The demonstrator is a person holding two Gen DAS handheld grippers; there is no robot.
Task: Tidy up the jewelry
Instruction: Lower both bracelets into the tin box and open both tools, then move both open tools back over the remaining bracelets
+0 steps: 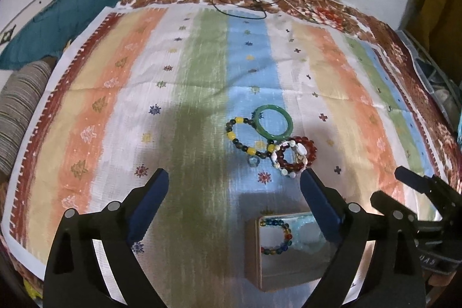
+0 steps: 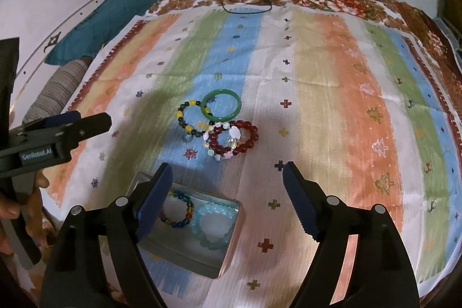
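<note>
Two bracelets – a multicoloured glass-bead one [image 2: 176, 210] and a pale blue beaded one [image 2: 212, 227] – already lie in the open grey tin box [image 2: 231, 244] near the striped cloth's [image 2: 332, 106] front edge, while the green jade bangle [image 2: 221, 104], dark-and-yellow bead bracelet [image 2: 187, 120], red bead bracelet [image 2: 245, 139] and white mixed-bead bracelet [image 2: 222, 146] wait clustered mid-cloth – both the left gripper [image 1: 234, 181] and right gripper [image 2: 226, 175] gape wide, empty.

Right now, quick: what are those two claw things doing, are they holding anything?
Left gripper: open, holding nothing.
Right gripper: open, holding nothing.
</note>
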